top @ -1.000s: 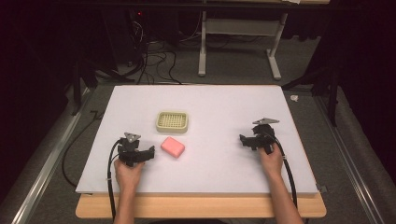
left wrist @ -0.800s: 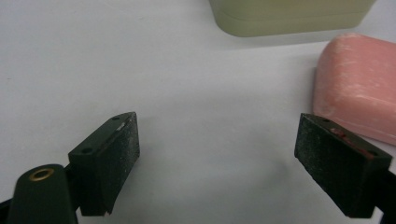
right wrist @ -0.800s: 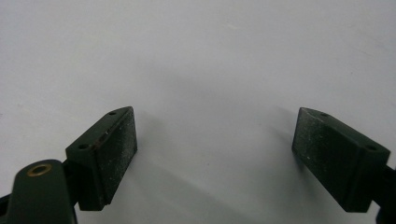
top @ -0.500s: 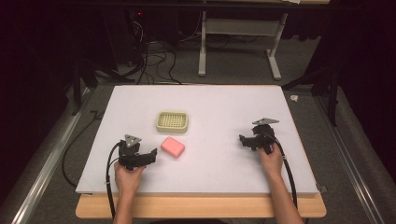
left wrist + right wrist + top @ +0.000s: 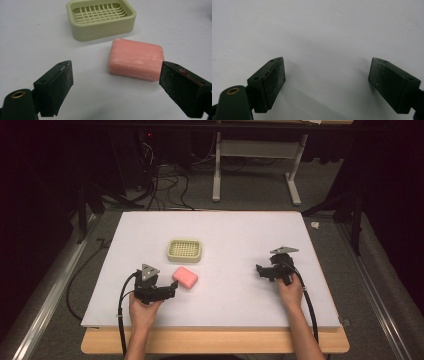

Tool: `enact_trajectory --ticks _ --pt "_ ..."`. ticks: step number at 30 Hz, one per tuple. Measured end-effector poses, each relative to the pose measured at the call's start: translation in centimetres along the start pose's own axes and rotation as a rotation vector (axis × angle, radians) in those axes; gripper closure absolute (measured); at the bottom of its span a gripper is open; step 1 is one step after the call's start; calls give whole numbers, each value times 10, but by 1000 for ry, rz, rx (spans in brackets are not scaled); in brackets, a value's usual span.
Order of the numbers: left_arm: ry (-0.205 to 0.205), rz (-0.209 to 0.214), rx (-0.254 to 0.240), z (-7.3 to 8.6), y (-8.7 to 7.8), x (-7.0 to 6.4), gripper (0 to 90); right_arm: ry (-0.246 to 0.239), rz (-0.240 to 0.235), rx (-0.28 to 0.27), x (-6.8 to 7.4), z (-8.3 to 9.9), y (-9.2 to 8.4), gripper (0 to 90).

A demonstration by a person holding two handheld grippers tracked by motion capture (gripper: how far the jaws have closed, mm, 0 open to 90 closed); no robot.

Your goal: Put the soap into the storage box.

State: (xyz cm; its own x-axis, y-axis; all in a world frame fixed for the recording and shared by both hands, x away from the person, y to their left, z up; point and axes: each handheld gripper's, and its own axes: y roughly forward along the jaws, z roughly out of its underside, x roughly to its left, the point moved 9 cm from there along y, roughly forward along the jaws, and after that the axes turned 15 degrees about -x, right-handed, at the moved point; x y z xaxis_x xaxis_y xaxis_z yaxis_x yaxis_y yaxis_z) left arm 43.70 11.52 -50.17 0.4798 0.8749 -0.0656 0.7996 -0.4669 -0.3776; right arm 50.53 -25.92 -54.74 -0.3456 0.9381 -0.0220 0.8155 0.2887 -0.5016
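We find the left gripper [image 5: 115, 82] with its jaws spread wide and nothing between them, held low over the white table [image 5: 235, 227]. The pink soap bar [image 5: 136, 58] lies flat on the table just ahead of the jaws, nearer the right-hand jaw in the left gripper view, whose tip overlaps the bar's near corner in that view; we cannot tell whether they touch. In the high view the left gripper [image 5: 172, 291] sits just beside the soap bar [image 5: 185, 277], at its near left.

Beyond the bar, a short way off, we note a pale green slotted soap dish [image 5: 101, 18], upright and apart from the bar.

The right gripper [image 5: 327, 80] likewise stands spread wide, holding nothing, over bare table. In the high view it [image 5: 259, 270] rests well apart from the soap, on the table's right side.
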Motion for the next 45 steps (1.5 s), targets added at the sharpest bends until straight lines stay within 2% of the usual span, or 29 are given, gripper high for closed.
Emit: enact_trajectory --ticks 8,19,32,45 --pt "36 35 27 -5 11 -14 101 1 -1 0 0 0 0 146" --pt "41 61 42 -12 29 -21 79 -1 -2 0 0 0 0 146" --pt "66 61 88 -4 52 -27 58 -3 -6 0 1 0 0 147" --pt "75 66 112 5 62 -29 74 -4 -6 0 1 0 0 147"
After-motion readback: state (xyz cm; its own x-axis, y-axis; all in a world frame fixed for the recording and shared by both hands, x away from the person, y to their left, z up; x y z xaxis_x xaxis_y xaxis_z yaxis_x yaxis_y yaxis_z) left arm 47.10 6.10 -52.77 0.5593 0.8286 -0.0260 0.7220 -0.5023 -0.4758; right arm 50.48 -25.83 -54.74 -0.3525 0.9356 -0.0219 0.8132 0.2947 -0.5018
